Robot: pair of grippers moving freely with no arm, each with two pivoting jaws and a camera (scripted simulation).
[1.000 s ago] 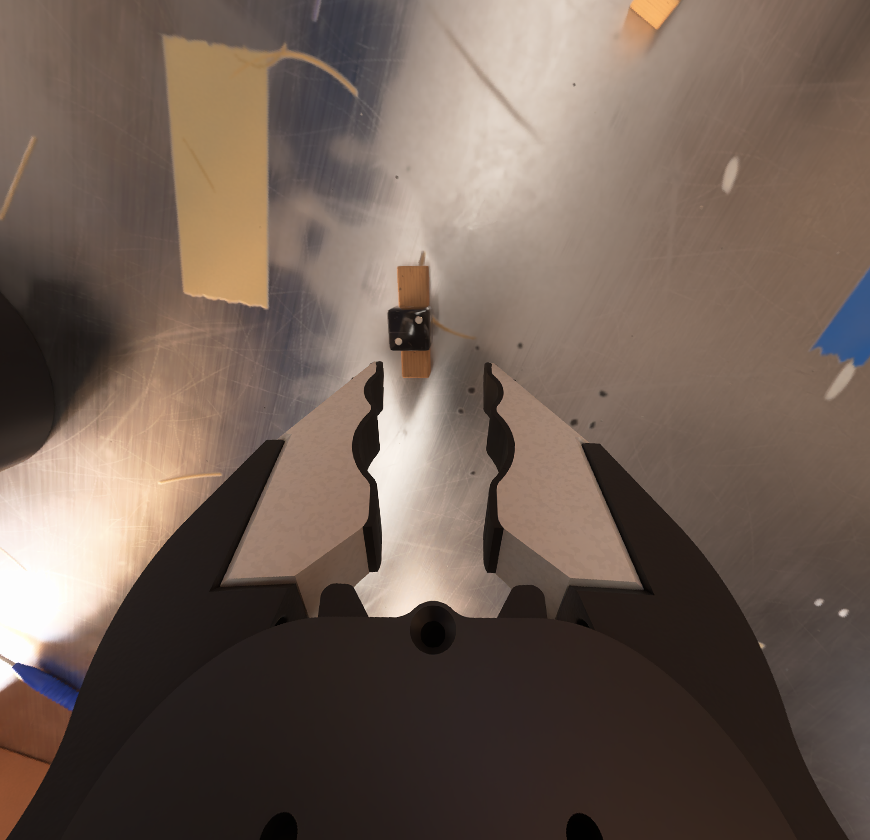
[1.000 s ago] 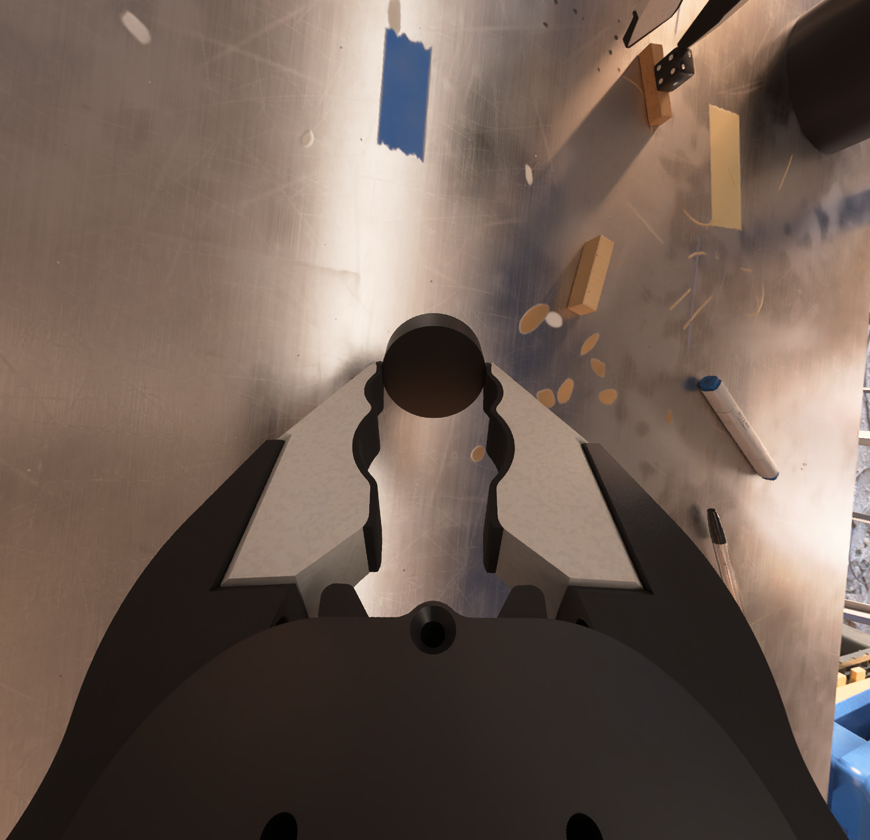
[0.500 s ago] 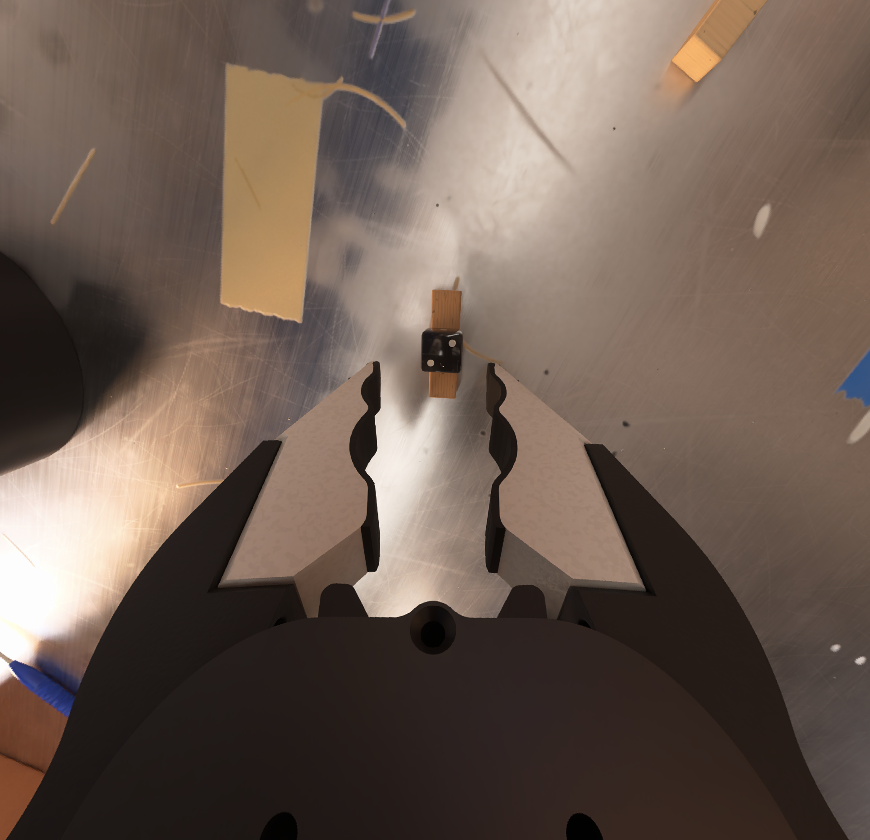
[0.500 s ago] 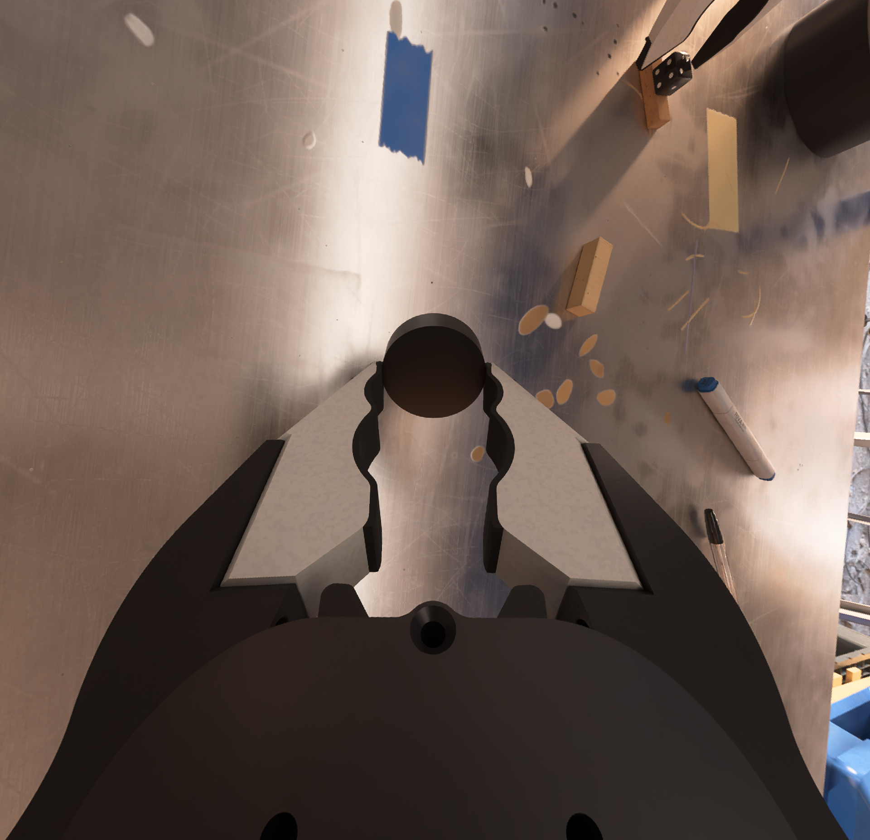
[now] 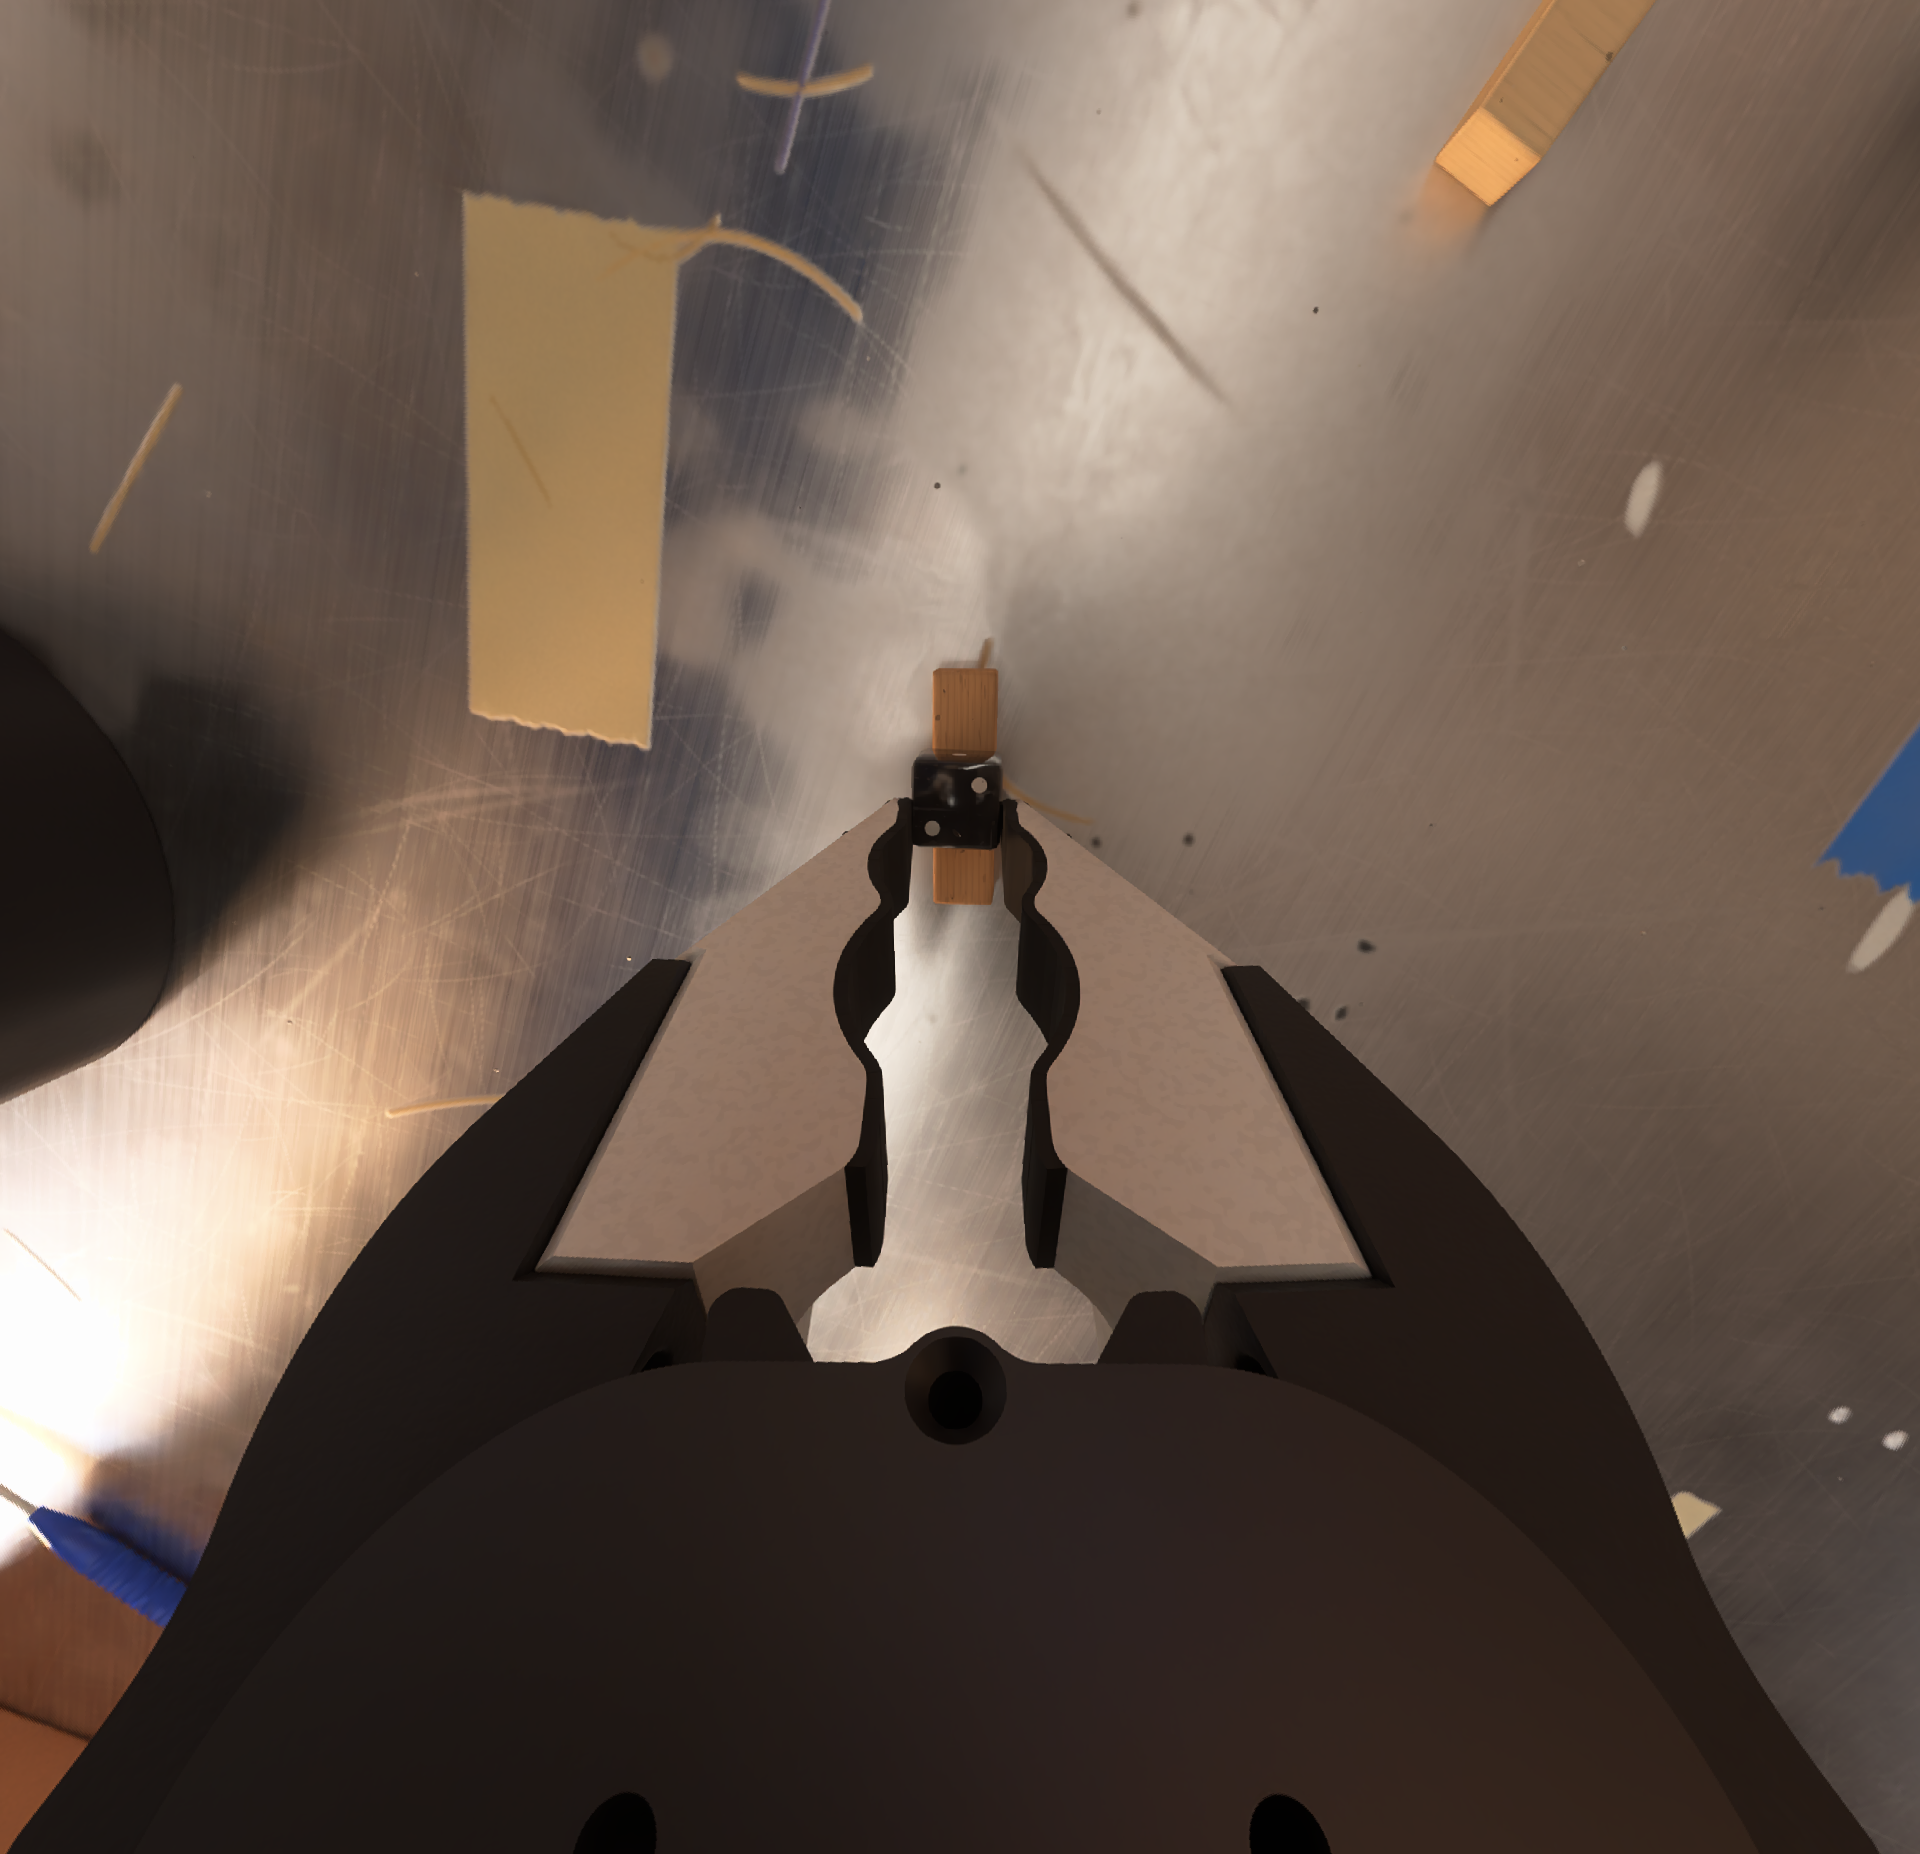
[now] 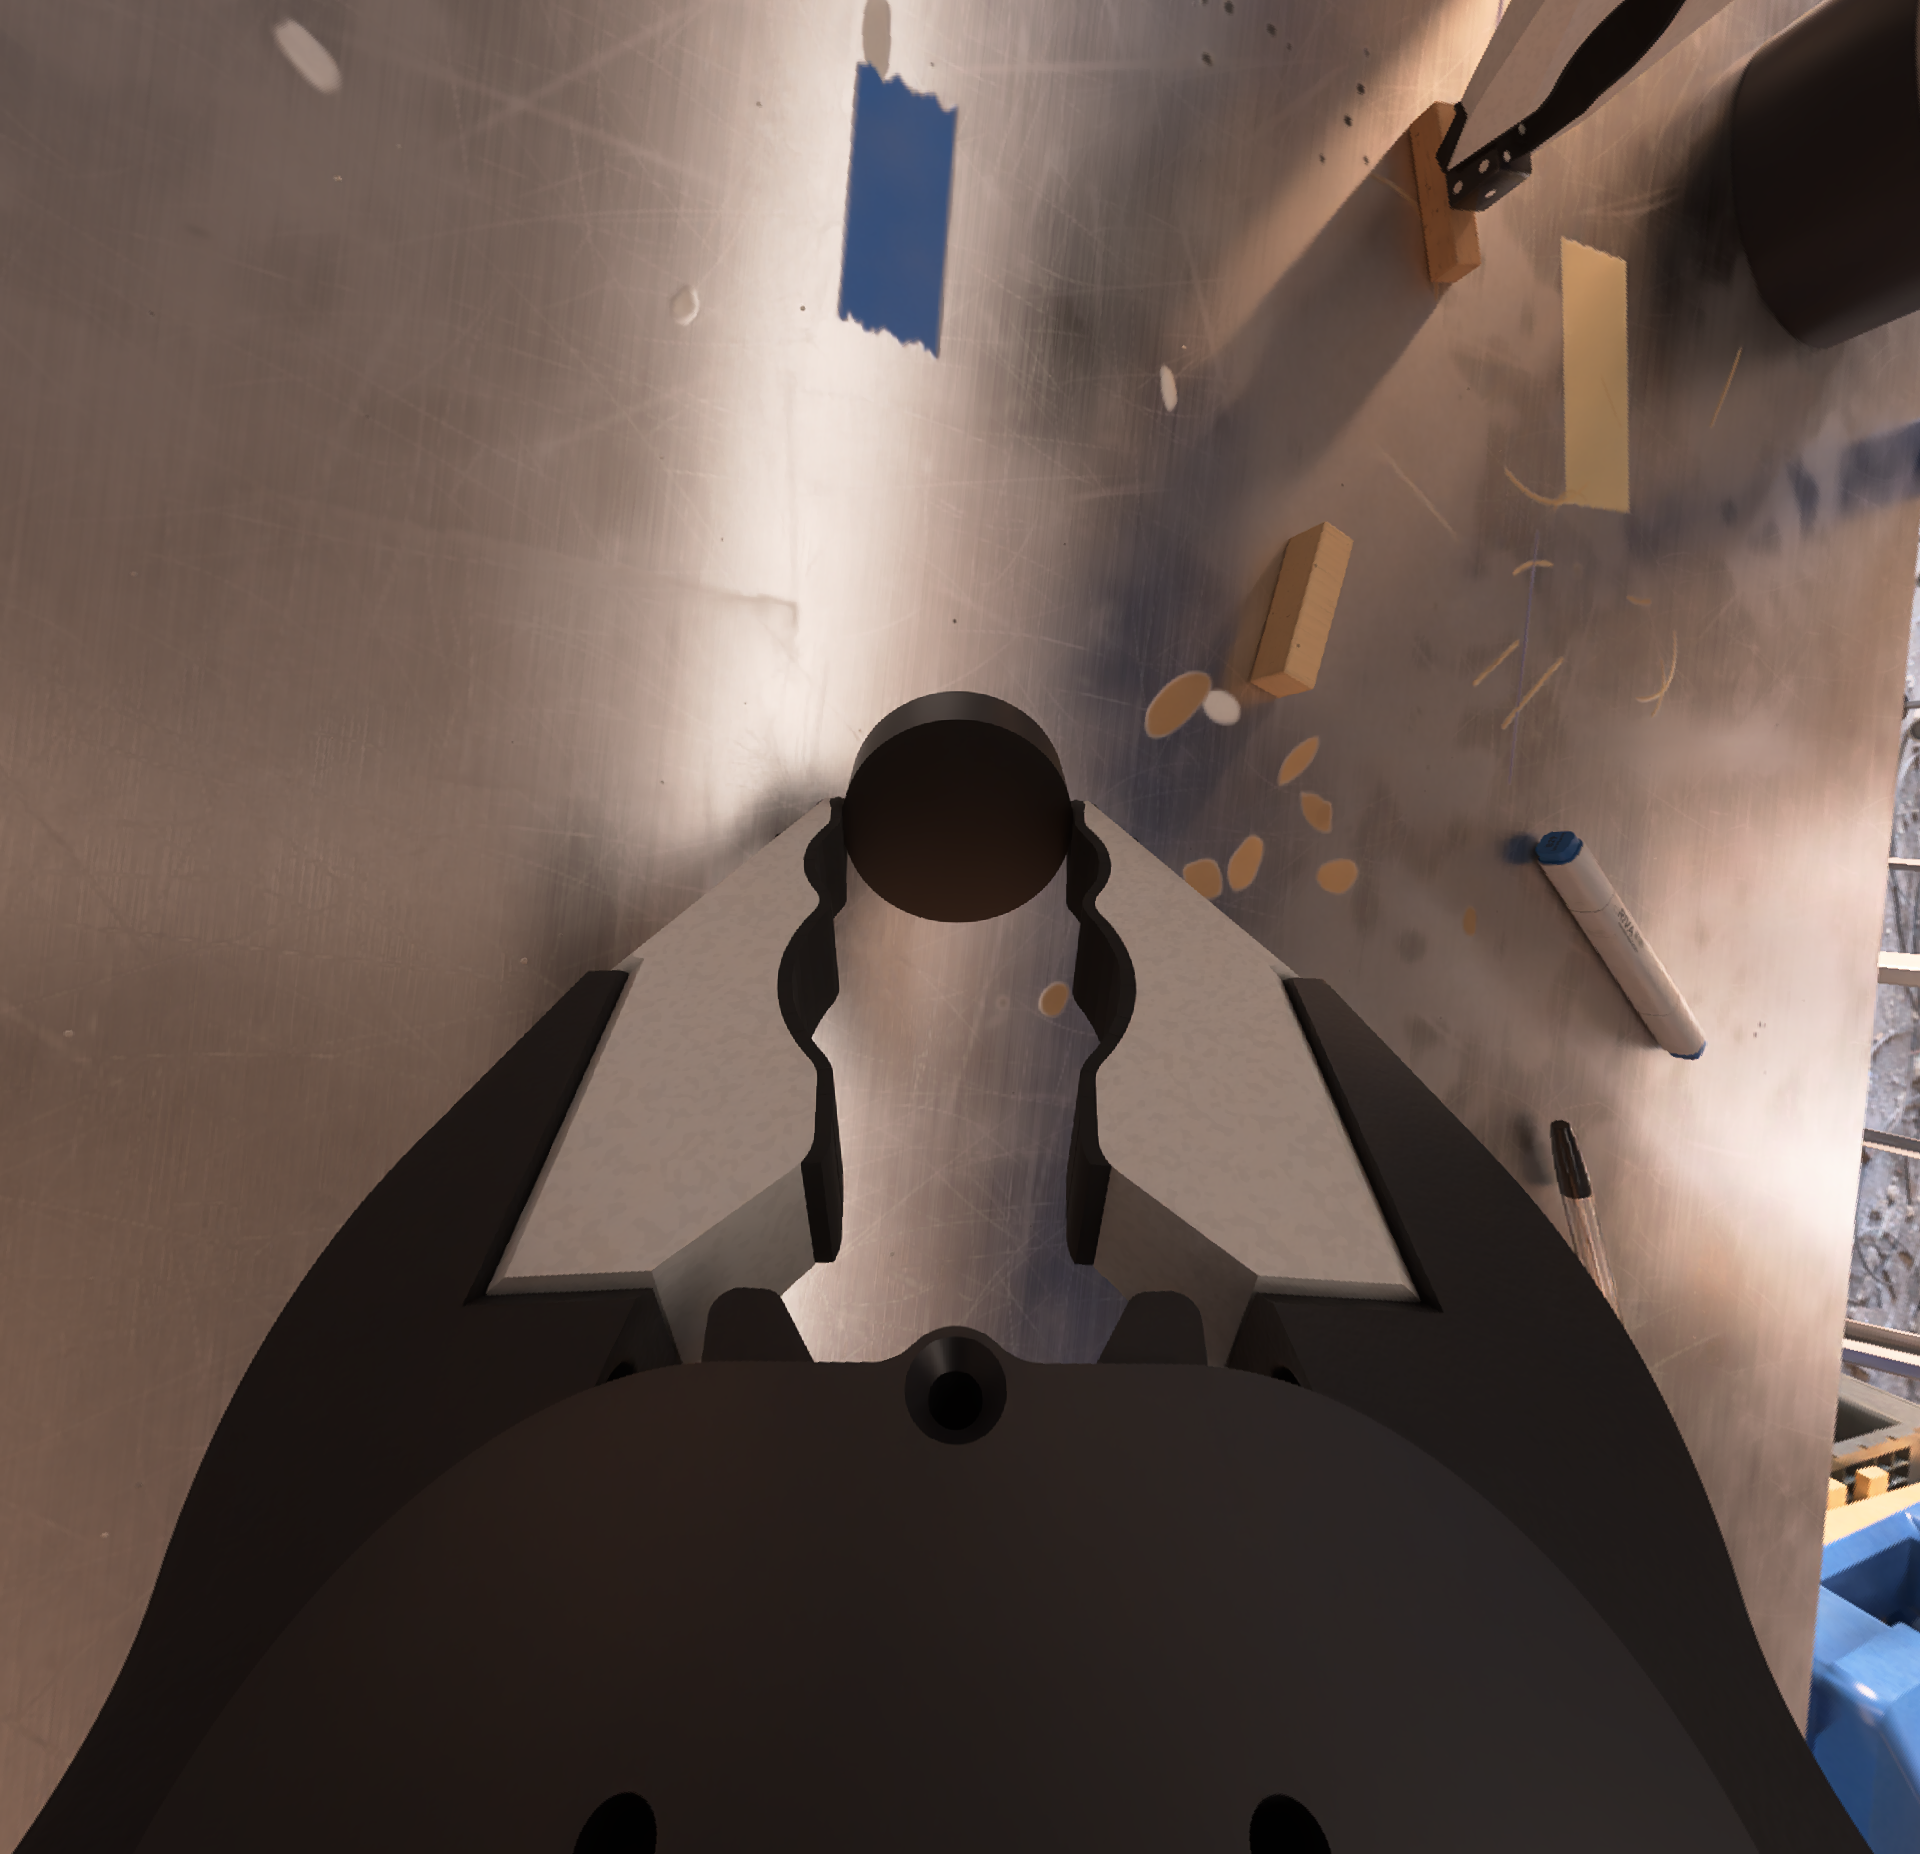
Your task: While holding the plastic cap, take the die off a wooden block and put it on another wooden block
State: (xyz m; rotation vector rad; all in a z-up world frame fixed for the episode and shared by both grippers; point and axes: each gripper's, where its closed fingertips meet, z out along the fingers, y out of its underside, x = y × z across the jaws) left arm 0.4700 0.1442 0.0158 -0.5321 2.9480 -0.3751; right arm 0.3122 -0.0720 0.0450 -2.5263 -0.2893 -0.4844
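1. Left gripper (image 5: 957,836): fingers closed on the die (image 5: 957,814), 1 fingertip against each side face. In the right wrist view it (image 6: 1488,171) reaches in from the far right corner of the bench.

2. Die: black cube with white pips, sitting on the wooden block (image 5: 964,732) while pinched. In the right wrist view it (image 6: 1492,181) sits toward the far right corner of the bench.

3. Wooden block under the die: narrow, lying flat, its length running away from the left wrist camera; both ends show past the die. Right wrist view places it (image 6: 1442,206) near the far right corner.

4. Second wooden block (image 5: 1531,77): lying flat, bare on top, well apart from the first, nearer the bench middle (image 6: 1302,611).

5. Right gripper (image 6: 957,840): fingers clamped on the plastic cap (image 6: 957,815), a dark round cap held at the fingertips above the metal bench (image 6: 416,557).

6. Tape: 1 cream strip (image 5: 566,474) beside the first block; 1 blue strip (image 6: 898,209) toward the far edge.

7. Marker (image 6: 1619,944), white barrel with blue ends, and a dark-capped pen (image 6: 1579,1196), both along the right edge.

8. Dark cylinder (image 6: 1839,163) at the far right corner.

9. Tan flecks (image 6: 1236,864) scattered between the cap and the marker.
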